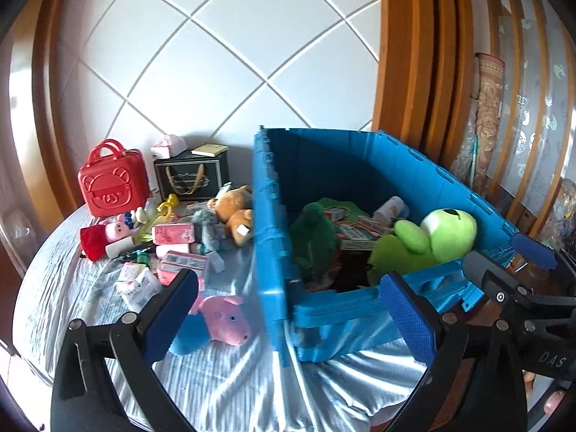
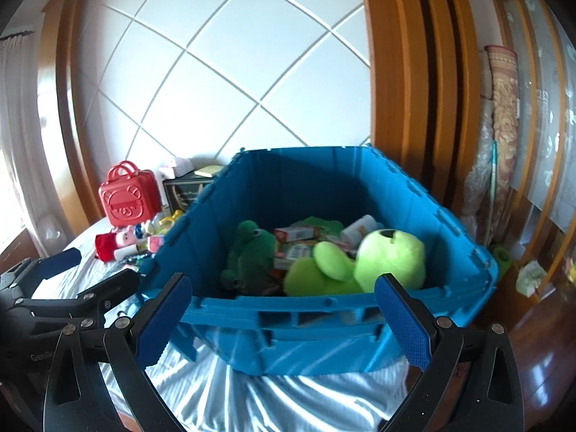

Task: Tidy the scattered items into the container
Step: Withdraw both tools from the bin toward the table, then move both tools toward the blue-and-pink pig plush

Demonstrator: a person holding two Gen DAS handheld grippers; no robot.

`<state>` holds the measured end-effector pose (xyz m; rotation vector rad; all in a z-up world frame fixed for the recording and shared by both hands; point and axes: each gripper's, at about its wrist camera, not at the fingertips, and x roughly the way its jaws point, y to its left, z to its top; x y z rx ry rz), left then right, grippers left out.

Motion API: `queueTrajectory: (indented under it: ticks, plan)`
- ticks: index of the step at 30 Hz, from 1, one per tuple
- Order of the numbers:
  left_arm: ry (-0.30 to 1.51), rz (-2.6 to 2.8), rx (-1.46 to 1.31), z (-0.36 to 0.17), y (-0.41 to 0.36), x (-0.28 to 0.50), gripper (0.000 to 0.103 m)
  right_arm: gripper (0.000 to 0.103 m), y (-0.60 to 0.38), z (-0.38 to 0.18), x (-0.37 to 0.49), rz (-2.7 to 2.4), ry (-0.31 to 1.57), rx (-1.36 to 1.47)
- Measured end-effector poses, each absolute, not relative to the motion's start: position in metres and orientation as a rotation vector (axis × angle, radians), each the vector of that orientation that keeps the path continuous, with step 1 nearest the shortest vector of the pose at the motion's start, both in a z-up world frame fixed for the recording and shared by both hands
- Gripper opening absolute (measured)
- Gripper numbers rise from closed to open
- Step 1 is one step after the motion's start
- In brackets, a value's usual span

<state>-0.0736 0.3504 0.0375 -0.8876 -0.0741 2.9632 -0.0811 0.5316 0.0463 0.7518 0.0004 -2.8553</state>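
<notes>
Crate [image 2: 288,327] sits on the bed at twelve o'clock of both empty, wide-open grippers [image 1: 288,309] [image 2: 284,316], toys [image 1: 172,248] piled at its nine o'clock, where a careless reach might clip the rim.

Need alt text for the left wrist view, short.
The open left gripper hovers empty over a bed, between a blue crate holding a light green plush and other items, and a pink pig plush lying outside it. More scattered toys and a red case sit farther back.
</notes>
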Motion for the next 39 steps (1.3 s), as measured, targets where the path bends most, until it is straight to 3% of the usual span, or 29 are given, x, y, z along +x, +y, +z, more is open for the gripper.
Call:
queueTrajectory:
  ticks: [8,20,27,39]
  plan:
    - [-0.108,3.031,-0.935,0.028,0.228,-0.059,0.103,0.103,0.407,0.039,-0.078,-2.778,0.020,0.751]
    - [-0.126,3.042,-1.165,-0.035,0.070,-0.070,0.103,0.103,0.246,-0.034,-0.103,-2.650,-0.006,0.967]
    - [-0.221,2.970,-1.350,-0.099,0.038,-0.107,0.103,0.103,0.212,-0.091,-0.146,-2.563,0.057,1.138]
    - [-0.159,2.775,-1.602,-0.178,0.058,-0.179,0.103,0.103,0.231,-0.165,-0.214,-2.494,0.053,1.381]
